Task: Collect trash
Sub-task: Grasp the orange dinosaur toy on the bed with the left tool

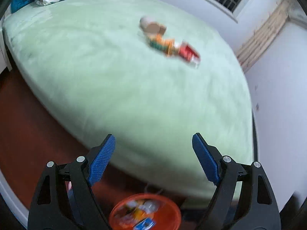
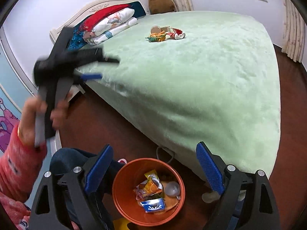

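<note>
A small pile of trash [image 1: 168,40] lies on the green bed [image 1: 115,76]: a paper cup, an orange-green wrapper and a red wrapper. It also shows in the right wrist view [image 2: 166,33]. An orange bin [image 2: 122,195] stands on the floor by the bed's corner and holds several wrappers and a blue carton; it also shows blurred in the left wrist view [image 1: 168,216]. My left gripper [image 1: 153,140] is open and empty over the bed's edge; it appears blurred in the right wrist view [image 2: 109,68]. My right gripper [image 2: 153,151] is open and empty above the bin.
Folded floral bedding [image 2: 109,26] and a red cloth lie by the headboard. A brown plush toy [image 2: 161,1] sits at the far bedside. Curtains [image 2: 293,30] hang at the right. The floor [image 2: 92,126] is dark red wood. The person's knee [image 2: 67,159] is beside the bin.
</note>
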The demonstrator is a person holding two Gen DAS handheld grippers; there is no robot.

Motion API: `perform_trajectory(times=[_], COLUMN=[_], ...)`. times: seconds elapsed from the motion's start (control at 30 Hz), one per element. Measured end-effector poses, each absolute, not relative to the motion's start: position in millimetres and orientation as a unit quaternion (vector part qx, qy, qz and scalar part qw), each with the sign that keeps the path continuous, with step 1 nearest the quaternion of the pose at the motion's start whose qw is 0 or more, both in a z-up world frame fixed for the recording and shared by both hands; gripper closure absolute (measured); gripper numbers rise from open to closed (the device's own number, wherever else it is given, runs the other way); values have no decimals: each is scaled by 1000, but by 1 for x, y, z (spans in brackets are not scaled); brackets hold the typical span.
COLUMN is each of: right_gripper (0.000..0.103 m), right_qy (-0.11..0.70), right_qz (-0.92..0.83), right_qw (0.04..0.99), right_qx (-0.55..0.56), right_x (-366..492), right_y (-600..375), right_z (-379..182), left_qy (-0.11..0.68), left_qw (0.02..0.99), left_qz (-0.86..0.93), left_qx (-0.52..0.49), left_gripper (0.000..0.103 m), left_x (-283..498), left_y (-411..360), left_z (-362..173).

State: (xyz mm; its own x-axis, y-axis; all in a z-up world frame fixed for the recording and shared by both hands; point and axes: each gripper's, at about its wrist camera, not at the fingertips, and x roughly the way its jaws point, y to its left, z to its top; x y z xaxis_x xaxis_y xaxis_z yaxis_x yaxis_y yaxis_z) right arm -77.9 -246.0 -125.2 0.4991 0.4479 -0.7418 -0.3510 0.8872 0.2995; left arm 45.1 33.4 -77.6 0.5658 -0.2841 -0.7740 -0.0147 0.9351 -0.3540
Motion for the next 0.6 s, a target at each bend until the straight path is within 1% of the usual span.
perform_trajectory(times=[0.1, 0.2, 0.37, 0.43, 0.6], right_gripper=[16, 16, 16, 16, 16], right_qy=[438, 435, 427, 425, 431], right_qz=[228, 227, 227, 225, 225], right_qw=[867, 868, 871, 873, 870], right_qx=[62, 76, 86, 84, 87], right_x=[-73, -70, -67, -68, -61], right_y=[-250, -254, -259, -261, -263], right_z=[-126, -127, -128, -129, -137], left_qy=[444, 444, 468, 477, 481], left_qw=[873, 869, 844, 837, 820], left_qz=[-80, -70, -38, -18, -4], left_qx=[-187, -206, -261, -267, -311], left_gripper=[22, 22, 22, 22, 22], left_x=[85, 132, 204, 228, 268], left_y=[30, 26, 29, 30, 34], left_z=[-64, -63, -86, -96, -108])
